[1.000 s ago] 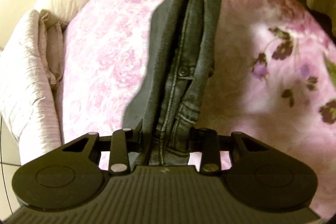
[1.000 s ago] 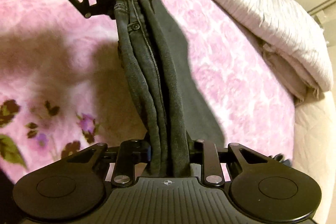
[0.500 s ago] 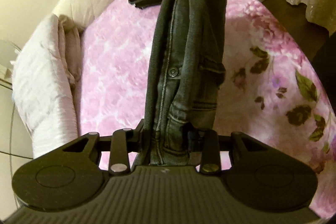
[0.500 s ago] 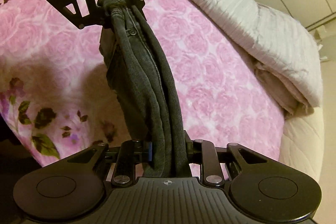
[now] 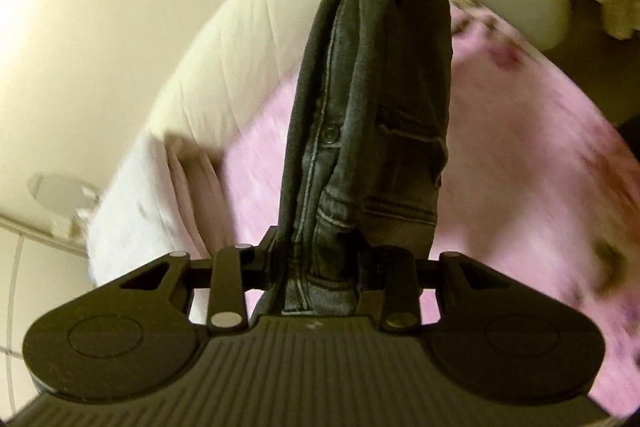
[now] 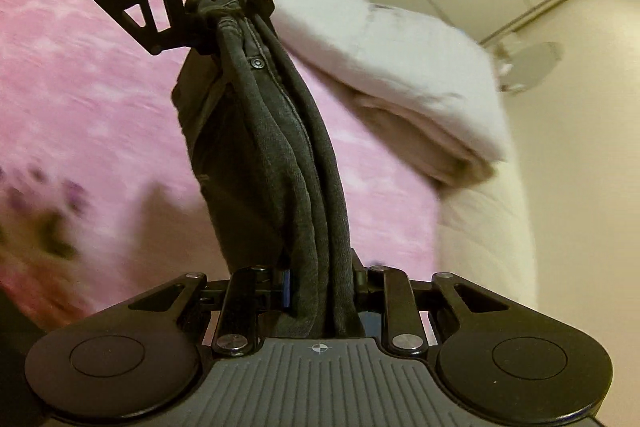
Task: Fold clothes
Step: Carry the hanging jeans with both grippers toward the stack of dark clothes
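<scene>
Both tools are clenching the dark jeans (image 5: 372, 115) above the pink bedspread (image 5: 520, 187): left tool (image 5: 320, 267) gripping one end, right tool (image 6: 320, 291) the other.

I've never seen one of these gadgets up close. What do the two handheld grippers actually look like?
Both the left gripper and the right gripper are matte black. Each has a ribbed grey base plate with a small crosshair mark, round discs at both sides, flat linkage bars with silver rivets, and triangular cut-outs. No cables or sleeves show.
</scene>
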`<action>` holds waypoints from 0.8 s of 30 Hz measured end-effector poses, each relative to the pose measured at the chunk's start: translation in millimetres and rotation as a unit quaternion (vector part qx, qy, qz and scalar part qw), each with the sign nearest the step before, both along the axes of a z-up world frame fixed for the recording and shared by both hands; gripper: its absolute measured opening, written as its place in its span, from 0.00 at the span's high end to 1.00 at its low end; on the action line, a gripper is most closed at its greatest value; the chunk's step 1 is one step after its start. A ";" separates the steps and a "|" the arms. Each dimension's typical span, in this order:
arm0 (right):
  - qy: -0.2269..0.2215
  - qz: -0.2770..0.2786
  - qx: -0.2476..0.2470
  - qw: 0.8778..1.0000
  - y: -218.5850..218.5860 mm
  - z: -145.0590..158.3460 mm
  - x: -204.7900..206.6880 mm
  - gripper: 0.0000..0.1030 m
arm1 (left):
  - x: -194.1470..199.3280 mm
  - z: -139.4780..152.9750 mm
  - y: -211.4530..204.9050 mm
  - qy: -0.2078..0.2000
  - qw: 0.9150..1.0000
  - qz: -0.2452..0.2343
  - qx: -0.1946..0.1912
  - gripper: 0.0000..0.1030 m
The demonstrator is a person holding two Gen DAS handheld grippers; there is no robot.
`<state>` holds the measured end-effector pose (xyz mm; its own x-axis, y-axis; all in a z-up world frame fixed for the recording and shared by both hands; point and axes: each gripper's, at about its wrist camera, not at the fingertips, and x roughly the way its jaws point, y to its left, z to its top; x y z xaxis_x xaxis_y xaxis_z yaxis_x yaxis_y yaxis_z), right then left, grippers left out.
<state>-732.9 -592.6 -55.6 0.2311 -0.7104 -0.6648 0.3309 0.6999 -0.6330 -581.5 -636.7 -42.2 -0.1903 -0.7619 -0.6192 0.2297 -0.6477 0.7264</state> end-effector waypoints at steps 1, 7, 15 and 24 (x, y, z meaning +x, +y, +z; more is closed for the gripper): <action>-0.003 -0.001 -0.011 1.000 -16.7 3.1 -21.1 0.78 | -23.9 3.4 -20.5 0.003 1.000 0.005 -0.004 0.70; 0.010 -0.006 -0.077 0.997 -140.7 25.2 -142.4 0.77 | -153.7 13.2 -135.2 0.029 0.998 0.037 -0.038 0.70; 0.067 -0.010 -0.098 0.993 -226.9 -79.6 -242.3 0.76 | -264.3 -131.4 -182.0 -0.017 0.999 0.027 0.009 0.68; 0.107 -0.003 -0.010 0.994 -200.7 -187.4 -284.6 0.61 | -271.8 -196.0 -160.4 -0.034 0.998 0.009 0.047 0.58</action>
